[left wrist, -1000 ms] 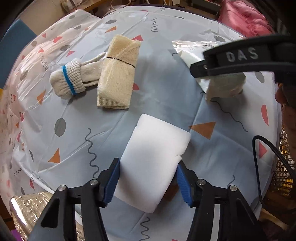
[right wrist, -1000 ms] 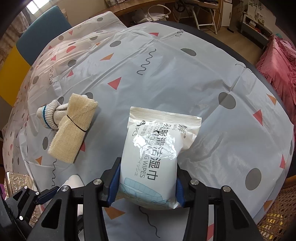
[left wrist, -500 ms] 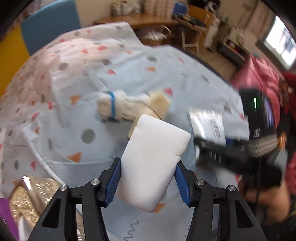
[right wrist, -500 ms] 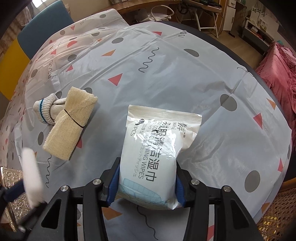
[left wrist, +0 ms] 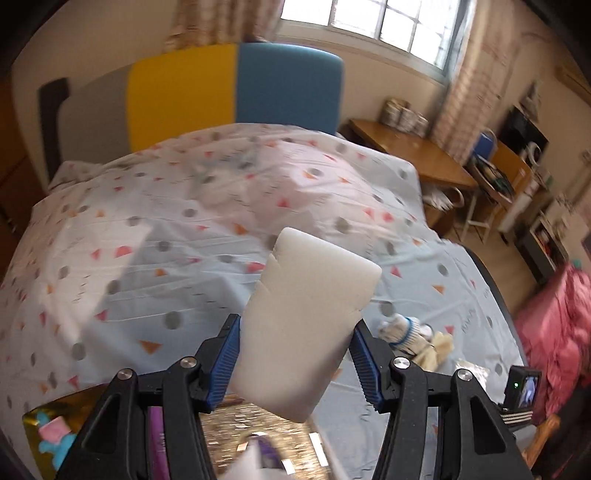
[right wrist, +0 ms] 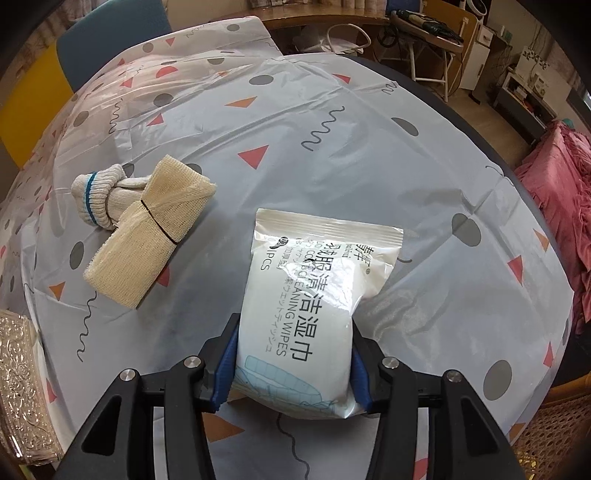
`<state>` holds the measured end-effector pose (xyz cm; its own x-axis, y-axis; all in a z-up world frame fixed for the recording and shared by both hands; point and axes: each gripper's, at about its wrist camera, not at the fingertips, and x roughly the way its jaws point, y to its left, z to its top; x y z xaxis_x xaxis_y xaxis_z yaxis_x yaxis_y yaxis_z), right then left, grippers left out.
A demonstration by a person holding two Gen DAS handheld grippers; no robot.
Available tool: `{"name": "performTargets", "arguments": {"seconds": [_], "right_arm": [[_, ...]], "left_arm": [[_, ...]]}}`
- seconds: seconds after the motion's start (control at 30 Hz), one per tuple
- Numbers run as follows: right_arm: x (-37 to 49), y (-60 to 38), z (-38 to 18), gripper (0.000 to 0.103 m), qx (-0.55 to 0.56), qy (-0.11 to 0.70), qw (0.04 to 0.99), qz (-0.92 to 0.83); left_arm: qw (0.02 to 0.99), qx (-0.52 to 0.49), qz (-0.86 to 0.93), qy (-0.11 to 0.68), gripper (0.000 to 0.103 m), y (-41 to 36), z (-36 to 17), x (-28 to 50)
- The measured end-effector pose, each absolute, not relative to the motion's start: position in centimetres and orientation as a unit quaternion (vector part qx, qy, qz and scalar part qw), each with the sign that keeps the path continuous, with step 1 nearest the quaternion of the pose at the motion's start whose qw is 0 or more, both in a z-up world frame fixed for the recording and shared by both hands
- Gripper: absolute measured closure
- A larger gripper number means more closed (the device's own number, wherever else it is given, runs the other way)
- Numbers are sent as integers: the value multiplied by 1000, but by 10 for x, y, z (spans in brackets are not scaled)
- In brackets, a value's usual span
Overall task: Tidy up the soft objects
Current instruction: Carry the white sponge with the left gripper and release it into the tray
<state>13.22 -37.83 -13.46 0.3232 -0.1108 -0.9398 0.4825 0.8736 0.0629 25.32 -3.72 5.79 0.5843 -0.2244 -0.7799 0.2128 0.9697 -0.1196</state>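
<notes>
Left gripper [left wrist: 295, 358] is clamping a white foam block [left wrist: 308, 321], raised clear of the tablecloth [left wrist: 147, 240] above a gold box [left wrist: 251, 421]. Right gripper [right wrist: 290, 363] is squeezing a wipes pack [right wrist: 314, 302] whose far end is resting on the cloth. Nothing appears stowed yet; the rolled glove [right wrist: 99, 195] and banded gauze bundle [right wrist: 147, 236] are lying touching, unhandled. Foam is looking smooth, slightly creased at the grip.

Bright window [left wrist: 369, 22], yellow-and-blue chair backs [left wrist: 236, 92], wooden desk [left wrist: 410, 162], perhaps shelving [left wrist: 532, 206] at right.
</notes>
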Motion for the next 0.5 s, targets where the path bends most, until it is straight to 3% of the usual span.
{"name": "performTargets", "arguments": {"seconds": [0.5], "right_arm": [[129, -358, -133, 53, 109, 550, 810, -171]], "left_arm": [[895, -117, 18, 431, 45, 185, 28, 168]]}}
